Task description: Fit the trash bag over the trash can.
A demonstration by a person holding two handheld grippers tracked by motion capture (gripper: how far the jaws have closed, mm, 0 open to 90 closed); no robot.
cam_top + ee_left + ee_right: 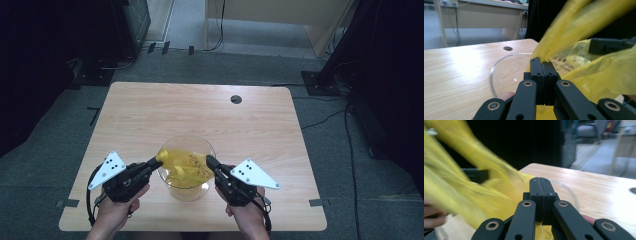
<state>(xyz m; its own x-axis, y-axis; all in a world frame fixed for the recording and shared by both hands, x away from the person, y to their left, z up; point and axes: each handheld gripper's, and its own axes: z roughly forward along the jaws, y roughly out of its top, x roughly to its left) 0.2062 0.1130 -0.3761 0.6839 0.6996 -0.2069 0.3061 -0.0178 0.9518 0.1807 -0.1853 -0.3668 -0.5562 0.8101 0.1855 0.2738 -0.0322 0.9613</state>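
Bag point(186, 169) sits in the bowl point(208, 186) near the table's point(150, 110) front edge. I have both grippers, left point(158, 158) and right point(209, 160), clamped tight on its edges. Judging it, I'm spreading the bag; next I pull the sides evenly over the rim.

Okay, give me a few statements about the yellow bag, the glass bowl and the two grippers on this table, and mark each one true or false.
1. The yellow plastic bag sits in a clear glass bowl. True.
2. The left gripper is wide open and away from the bag. False: its jaws are shut on the bag's edge at the bowl's left side.
3. The right gripper is shut on the bag. True.
4. The bowl stands at the far edge of the table, by the round hole. False: it stands near the person's edge, between the two grippers.
5. The bag is blue. False: it is yellow with dark print.
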